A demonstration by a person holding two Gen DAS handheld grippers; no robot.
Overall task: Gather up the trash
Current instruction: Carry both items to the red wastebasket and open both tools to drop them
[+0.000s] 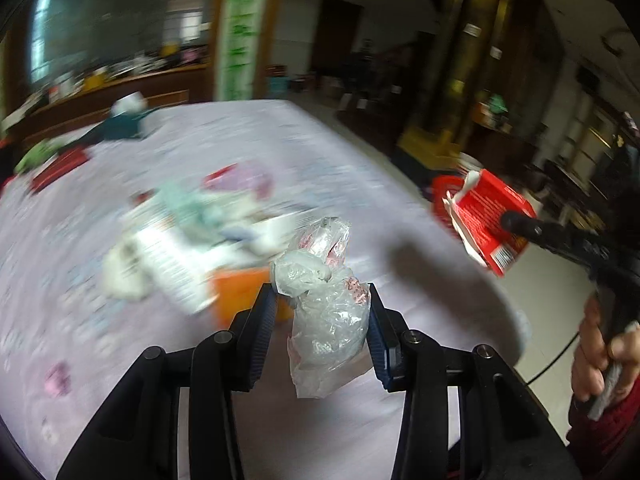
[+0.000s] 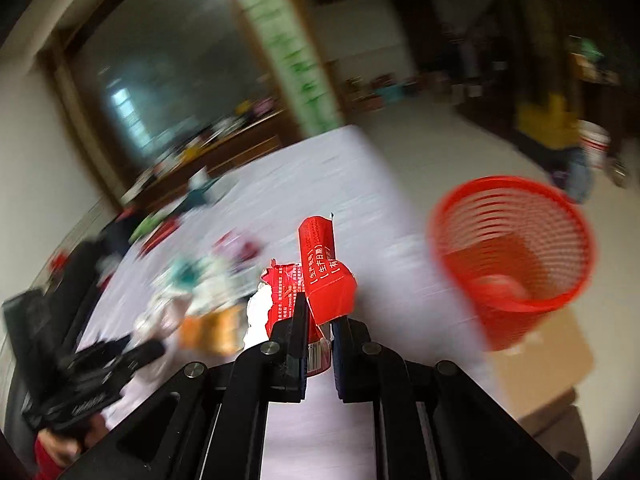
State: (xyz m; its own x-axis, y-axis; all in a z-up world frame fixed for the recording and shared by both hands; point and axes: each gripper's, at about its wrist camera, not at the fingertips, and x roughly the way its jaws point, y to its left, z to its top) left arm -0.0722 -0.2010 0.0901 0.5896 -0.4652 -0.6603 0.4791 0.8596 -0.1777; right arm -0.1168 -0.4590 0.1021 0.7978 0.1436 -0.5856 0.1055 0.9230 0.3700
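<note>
My left gripper is shut on a crumpled clear plastic bag with red-printed scraps inside, held above the lilac tablecloth. Behind it lies a blurred pile of trash: white wrappers, teal scraps and an orange box. My right gripper is shut on a torn red carton. The same red carton shows in the left wrist view past the table's right edge. A red mesh wastebasket stands to the right of the carton, off the table.
A brown cardboard box sits under the wastebasket. Dark and green items lie at the table's far left. A wooden sideboard with clutter lines the back wall. A hand in a red sleeve grips the right tool.
</note>
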